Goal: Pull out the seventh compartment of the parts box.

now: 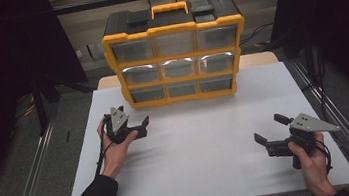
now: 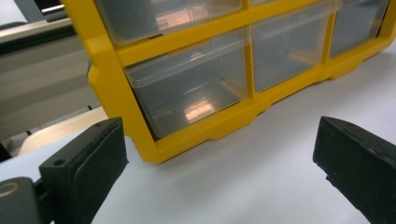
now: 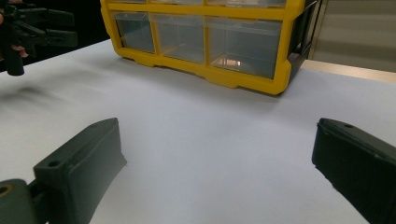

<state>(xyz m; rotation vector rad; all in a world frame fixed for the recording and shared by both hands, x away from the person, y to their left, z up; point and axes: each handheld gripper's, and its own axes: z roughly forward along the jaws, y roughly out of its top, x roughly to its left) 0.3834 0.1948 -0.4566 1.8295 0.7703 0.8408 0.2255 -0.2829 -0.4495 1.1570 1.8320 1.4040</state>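
A yellow and black organizer case (image 1: 176,56) with clear drawers stands upright at the back middle of the white table (image 1: 208,144). My left gripper (image 1: 133,117) is held just in front of the case's lower left corner, open and empty. In the left gripper view its jaws (image 2: 219,172) are spread wide, facing the bottom left drawer (image 2: 187,93), which is closed. My right gripper (image 1: 270,128) hovers near the front right of the table, open with nothing in it. In the right gripper view it (image 3: 217,163) looks across bare table toward the case (image 3: 201,42).
The case has a yellow carry handle (image 1: 169,9) and black latches on top. The left hand and its gripper (image 3: 32,28) appear far off in the right gripper view. Metal rails (image 1: 31,181) run along both table sides, with dark curtains beyond.
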